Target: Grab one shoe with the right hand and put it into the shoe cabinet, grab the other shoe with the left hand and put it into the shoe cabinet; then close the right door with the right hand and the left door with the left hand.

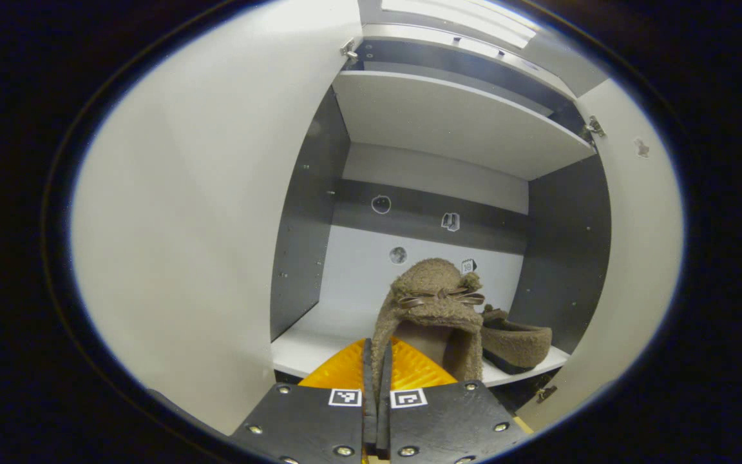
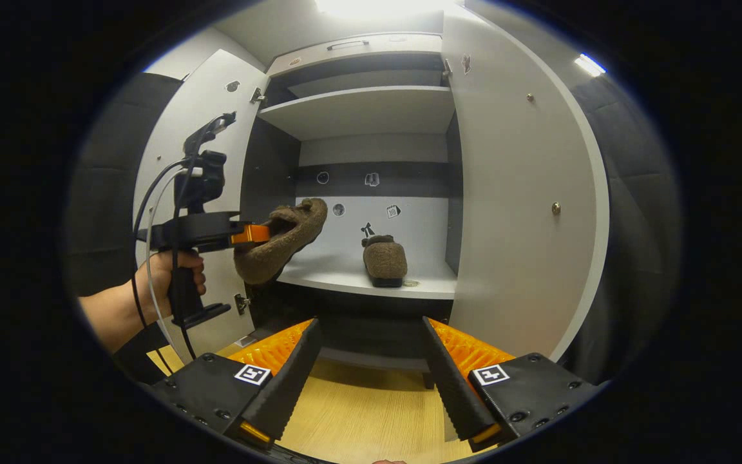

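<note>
A fuzzy brown slipper with a bow [image 1: 432, 309] hangs from my left gripper [image 1: 377, 367], which is shut on its heel rim; it is held in the air just in front of the lower shelf [image 1: 310, 345]. In the right gripper view this slipper [image 2: 281, 248] tilts toe-up at the tip of the left gripper [image 2: 252, 234], held by a hand [image 2: 168, 277]. The other brown slipper [image 2: 384, 259] [image 1: 516, 345] lies on the lower shelf [image 2: 339, 274], toward its right side. My right gripper [image 2: 371, 361] is open and holds nothing, well back from the cabinet.
The cabinet's left door [image 2: 200, 129] and right door [image 2: 513, 193] both stand wide open. An upper shelf [image 2: 358, 109] spans the cabinet above. Small stickers [image 2: 371, 179] dot the back wall. A wood floor [image 2: 364, 406] lies below the right gripper.
</note>
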A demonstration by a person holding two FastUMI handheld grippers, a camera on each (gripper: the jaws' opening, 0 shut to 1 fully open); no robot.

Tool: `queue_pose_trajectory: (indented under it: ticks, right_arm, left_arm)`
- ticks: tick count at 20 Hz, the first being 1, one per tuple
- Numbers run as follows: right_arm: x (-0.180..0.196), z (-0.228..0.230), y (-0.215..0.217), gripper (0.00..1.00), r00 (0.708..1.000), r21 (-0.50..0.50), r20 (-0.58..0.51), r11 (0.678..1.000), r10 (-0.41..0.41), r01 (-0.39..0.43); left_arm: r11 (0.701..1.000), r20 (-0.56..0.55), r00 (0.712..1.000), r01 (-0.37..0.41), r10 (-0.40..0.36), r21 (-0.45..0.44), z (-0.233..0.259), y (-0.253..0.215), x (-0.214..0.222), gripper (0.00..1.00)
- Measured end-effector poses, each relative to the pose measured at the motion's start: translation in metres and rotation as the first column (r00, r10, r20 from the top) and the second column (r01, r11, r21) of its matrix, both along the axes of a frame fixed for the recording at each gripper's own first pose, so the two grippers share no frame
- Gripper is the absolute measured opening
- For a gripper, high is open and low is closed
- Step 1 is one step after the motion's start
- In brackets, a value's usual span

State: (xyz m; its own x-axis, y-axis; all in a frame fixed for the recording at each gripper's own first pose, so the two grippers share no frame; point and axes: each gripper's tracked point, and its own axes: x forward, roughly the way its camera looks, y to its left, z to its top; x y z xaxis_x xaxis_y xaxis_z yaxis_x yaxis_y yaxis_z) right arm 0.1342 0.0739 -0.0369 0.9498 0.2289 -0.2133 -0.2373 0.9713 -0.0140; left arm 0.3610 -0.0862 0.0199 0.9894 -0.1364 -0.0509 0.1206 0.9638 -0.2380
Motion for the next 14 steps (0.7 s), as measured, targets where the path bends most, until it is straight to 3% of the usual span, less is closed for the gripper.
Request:
queue_pose_trajectory:
  ticks: [2, 6, 13, 14]
  right_arm:
    - [0.001, -0.002, -0.001, 0.98, 1.000, -0.003, -0.003, 1.000, 0.003, -0.003]
    - [0.004, -0.005, -0.003, 0.97, 1.000, -0.004, -0.006, 1.000, 0.000, 0.000]
    - [0.007, -0.011, -0.011, 0.98, 1.000, 0.007, -0.020, 1.000, -0.019, 0.019]
    - [0.007, -0.012, -0.011, 0.98, 1.000, 0.010, -0.019, 1.000, -0.022, 0.022]
  left_arm:
    - [1.000, 0.008, 1.000, 0.003, -0.003, 0.010, 0.006, -0.004, 0.016, 0.07]
    - [0.999, 0.010, 1.000, 0.002, -0.003, 0.040, 0.011, -0.014, 0.050, 0.00]
    - [0.996, -0.043, 0.999, -0.004, 0.008, 0.090, -0.005, -0.026, 0.102, 0.01]
    - [0.994, -0.060, 0.998, -0.004, 0.011, 0.112, -0.012, -0.027, 0.106, 0.07]
